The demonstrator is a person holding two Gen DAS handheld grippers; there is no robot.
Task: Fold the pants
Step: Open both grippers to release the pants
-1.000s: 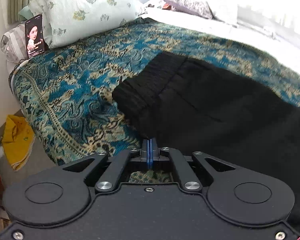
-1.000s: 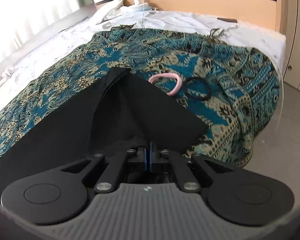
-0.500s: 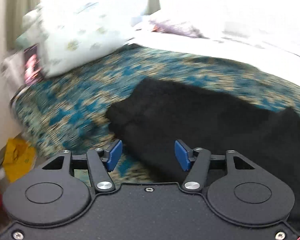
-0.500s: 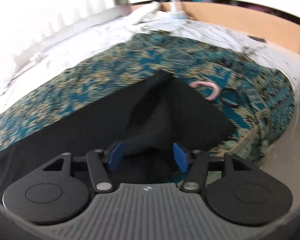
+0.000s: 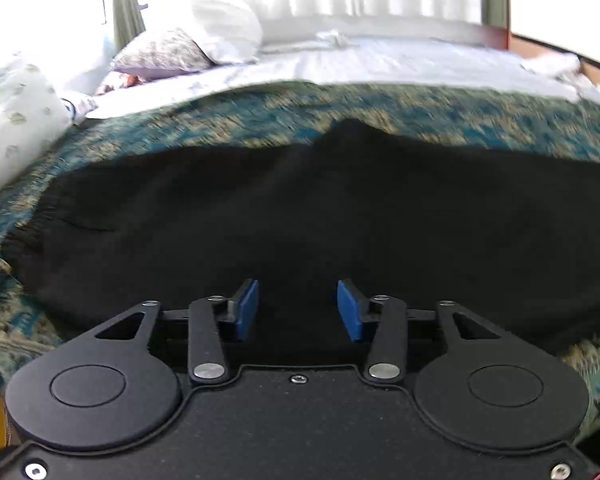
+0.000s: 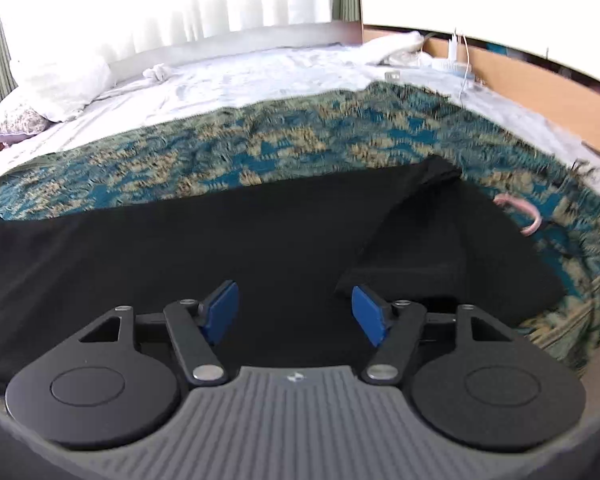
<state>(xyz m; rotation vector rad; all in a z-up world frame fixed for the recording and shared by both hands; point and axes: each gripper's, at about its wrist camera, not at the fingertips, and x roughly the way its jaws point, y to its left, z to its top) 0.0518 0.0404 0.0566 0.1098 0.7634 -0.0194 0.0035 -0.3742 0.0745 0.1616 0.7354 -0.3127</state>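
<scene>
Patterned bedspread [image 5: 440, 112] is covering the bed; black pants [image 5: 300, 208] are lying across mid-frame. You are closing your left hand-held gripper [image 5: 297, 310], nothing pinched. Your right hand-held gripper [image 6: 294, 312] is standing wide, empty, over the pants' lower centre.

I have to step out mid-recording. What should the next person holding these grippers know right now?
Left gripper: holds nothing, jaws closing, above the black pants.
Right gripper: open, holds nothing, also above the pants.
Pants lie lengthwise on the patterned bedspread, waistband at the left end, leg ends at the right beside a pink ring.
Done: pants look laid one leg over the other.
Left: fold them shorter, end toward end.
</scene>
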